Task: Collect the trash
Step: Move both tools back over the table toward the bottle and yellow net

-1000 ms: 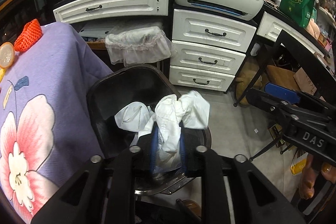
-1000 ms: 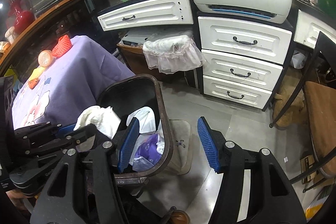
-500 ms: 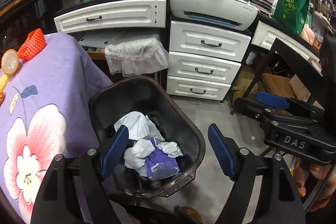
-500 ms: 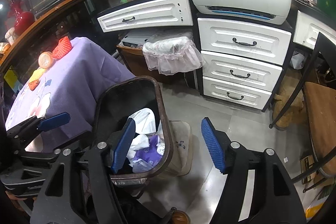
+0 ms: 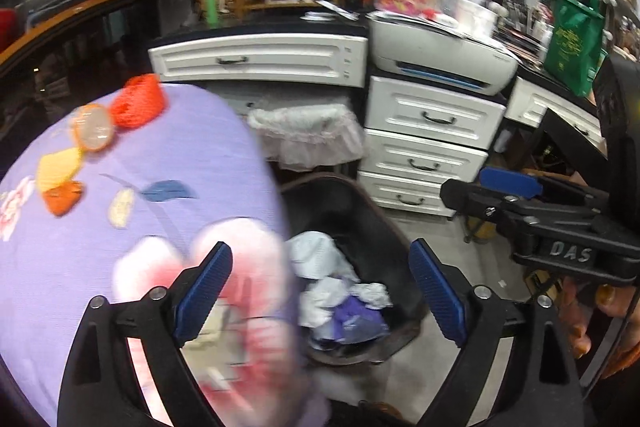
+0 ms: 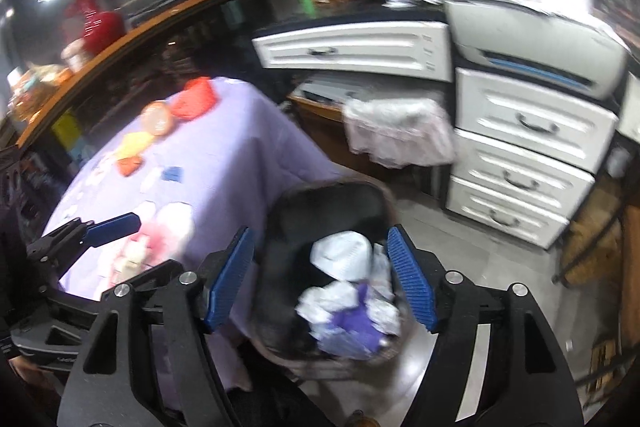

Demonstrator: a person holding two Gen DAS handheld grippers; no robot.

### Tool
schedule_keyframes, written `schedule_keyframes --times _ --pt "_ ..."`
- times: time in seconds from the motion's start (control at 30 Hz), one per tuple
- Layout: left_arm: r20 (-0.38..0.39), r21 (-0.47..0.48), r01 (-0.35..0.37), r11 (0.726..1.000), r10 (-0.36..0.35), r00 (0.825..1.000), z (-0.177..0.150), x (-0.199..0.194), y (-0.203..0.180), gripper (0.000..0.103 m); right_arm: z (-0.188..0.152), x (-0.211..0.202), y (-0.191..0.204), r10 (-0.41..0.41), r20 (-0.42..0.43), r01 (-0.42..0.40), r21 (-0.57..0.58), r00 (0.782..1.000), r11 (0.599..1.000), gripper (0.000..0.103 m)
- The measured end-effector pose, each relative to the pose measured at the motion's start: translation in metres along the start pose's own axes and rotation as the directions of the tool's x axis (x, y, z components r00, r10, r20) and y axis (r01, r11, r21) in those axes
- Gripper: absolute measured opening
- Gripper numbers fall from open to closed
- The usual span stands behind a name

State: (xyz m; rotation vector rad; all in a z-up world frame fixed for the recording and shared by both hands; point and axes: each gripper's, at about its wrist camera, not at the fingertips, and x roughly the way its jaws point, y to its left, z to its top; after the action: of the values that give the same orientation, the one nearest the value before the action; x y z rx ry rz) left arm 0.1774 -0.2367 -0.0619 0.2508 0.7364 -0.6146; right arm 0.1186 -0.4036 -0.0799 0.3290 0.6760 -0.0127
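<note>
The right gripper (image 5: 508, 187) body bears raised letters "DAS"; nothing else reads.

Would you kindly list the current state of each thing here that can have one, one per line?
left gripper: open, empty, jaws just opened.
right gripper: open, empty, jaws just opened further.
trash bin: lidless, holding crumpled white and purple trash.
top drawer: shut.
stacked drawers: all shut.
orange net: on the purple tablecloth, uncollected.

A table (image 5: 132, 227) under a lilac flowered cloth (image 5: 192, 131) sits left of the claws, bearing an orange net (image 5: 138, 105), round lid (image 5: 91, 127), and yellow and orange scraps (image 5: 58, 181) far ahead.
</note>
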Motion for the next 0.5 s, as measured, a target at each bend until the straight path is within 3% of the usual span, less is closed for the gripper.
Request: schedule_keyframes --times 0.17,0.3,0.5 --pt "0.009 -0.065 -0.093 0.994 0.094 0.996 0.003 -0.017 0.052 0.095 0.028 0.022 0.050 0.123 -0.023 -0.124 -0.079 0.992 0.989 0.071" --pt "0.006 -0.149 -0.176 0.973 0.179 0.984 0.006 -0.025 0.107 0.095 0.053 0.045 0.094 0.201 -0.052 -0.206 -0.145 0.978 0.968 0.071" --pt "-0.016 -0.329 -0.254 0.909 0.264 0.964 0.012 -0.032 0.202 0.095 0.094 0.098 0.162 0.272 -0.138 -0.299 -0.249 0.952 0.921 0.071"
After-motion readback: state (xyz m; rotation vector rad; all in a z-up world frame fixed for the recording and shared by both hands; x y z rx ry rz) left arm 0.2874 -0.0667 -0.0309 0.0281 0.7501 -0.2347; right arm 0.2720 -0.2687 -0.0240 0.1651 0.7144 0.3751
